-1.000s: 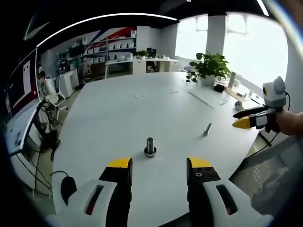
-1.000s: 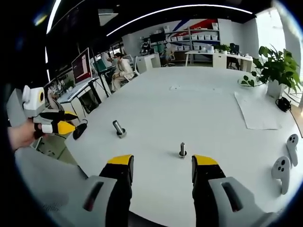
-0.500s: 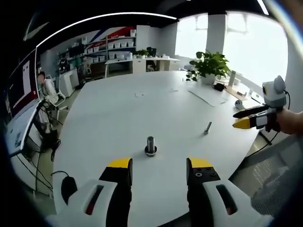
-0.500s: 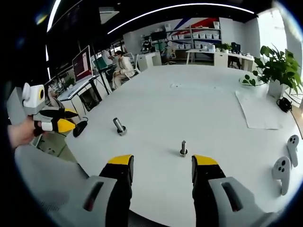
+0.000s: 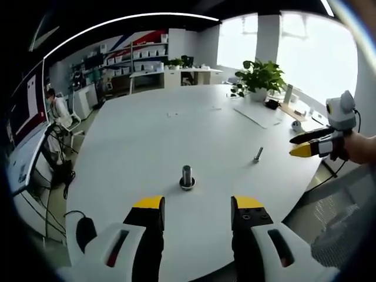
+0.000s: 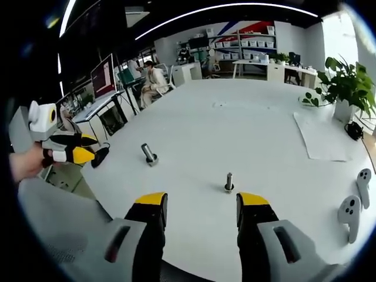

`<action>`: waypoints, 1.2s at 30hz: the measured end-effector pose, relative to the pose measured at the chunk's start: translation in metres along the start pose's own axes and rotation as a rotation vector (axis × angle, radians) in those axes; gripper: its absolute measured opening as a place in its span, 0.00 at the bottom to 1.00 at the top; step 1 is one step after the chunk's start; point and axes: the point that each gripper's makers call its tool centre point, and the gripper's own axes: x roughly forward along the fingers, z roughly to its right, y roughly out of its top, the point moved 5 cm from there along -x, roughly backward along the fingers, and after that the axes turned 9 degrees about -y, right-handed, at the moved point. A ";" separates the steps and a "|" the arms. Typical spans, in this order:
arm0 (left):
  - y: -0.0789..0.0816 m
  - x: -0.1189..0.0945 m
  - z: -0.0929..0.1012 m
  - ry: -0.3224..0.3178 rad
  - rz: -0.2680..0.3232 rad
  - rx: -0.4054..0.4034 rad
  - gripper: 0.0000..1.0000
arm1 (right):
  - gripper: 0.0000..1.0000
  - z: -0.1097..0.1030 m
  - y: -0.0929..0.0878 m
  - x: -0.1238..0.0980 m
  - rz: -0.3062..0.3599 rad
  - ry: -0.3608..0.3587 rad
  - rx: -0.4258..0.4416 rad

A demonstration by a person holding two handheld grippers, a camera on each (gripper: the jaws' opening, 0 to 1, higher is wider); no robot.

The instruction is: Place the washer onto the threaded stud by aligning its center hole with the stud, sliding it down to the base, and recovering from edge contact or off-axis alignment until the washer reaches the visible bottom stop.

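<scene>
A thick grey threaded stud (image 5: 187, 176) stands upright on a dark round base on the white table (image 5: 147, 141), just ahead of my left gripper (image 5: 198, 204), which is open and holds nothing. A thinner upright stud (image 5: 258, 155) stands further right, close to the right gripper (image 5: 301, 145) held by a hand. In the right gripper view the thin stud (image 6: 228, 182) stands just ahead of my open, bare right gripper (image 6: 202, 200). The thick stud (image 6: 148, 154) lies to the left of it, near the left gripper (image 6: 88, 148). A separate washer is too small to tell apart.
Two white hand controllers (image 6: 354, 202) lie at the table's right edge. A paper sheet (image 6: 320, 138) and a potted plant (image 6: 346, 88) sit further back. A black mouse-like object (image 5: 84, 232) rests by the near left edge. A person (image 5: 56, 111) sits at a desk beyond the table.
Both views have shifted slightly with the hands. The studs have not moved on the table, and both grippers stay open and bare.
</scene>
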 end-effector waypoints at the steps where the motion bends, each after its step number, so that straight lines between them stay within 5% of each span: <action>1: 0.000 0.000 0.000 -0.002 -0.002 0.001 0.44 | 0.50 0.000 0.000 0.000 0.001 -0.001 -0.001; 36: -0.007 0.003 0.002 -0.005 -0.044 0.003 0.43 | 0.51 0.001 -0.007 0.003 -0.037 0.003 0.000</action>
